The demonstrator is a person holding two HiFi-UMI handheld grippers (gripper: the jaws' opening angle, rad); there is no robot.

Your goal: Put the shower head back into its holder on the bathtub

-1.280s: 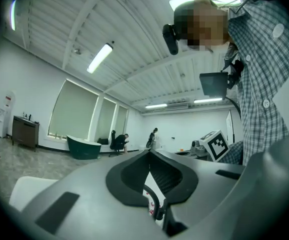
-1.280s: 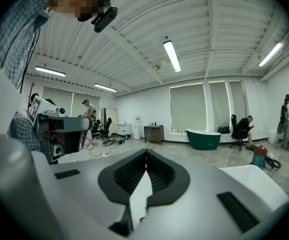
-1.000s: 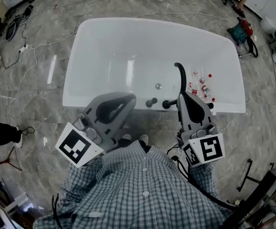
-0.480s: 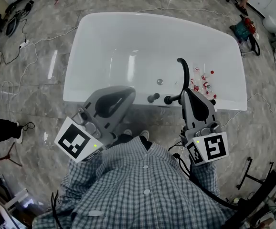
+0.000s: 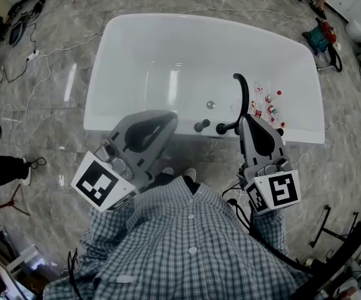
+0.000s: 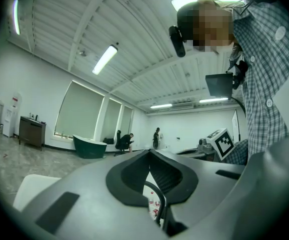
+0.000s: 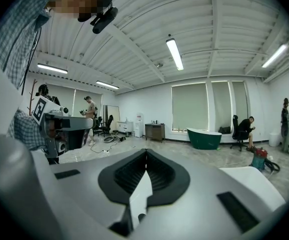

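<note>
The white bathtub [image 5: 99,114] lies across the head view in front of me. On its near rim stands a black tap set: two round knobs [image 5: 199,127] and a curved black pipe [image 5: 243,95] arching over the tub. I cannot pick out the shower head or its holder apart from these. My left gripper [image 5: 171,119] is level over the near rim left of the knobs, jaws shut and empty [image 6: 149,153]. My right gripper [image 5: 243,120] sits just at the foot of the black pipe, also shut with nothing held [image 7: 145,152].
Several small red-and-white bottles [image 5: 268,108] lie in the tub at the right. Cables [image 5: 37,61] run over the marble floor on the left. A green and red machine [image 5: 321,39] stands beyond the tub's far right corner. A bystander's shoe [image 5: 30,164] is at left.
Only the head view has shifted a little. Both grippers keep their places and stay shut.
</note>
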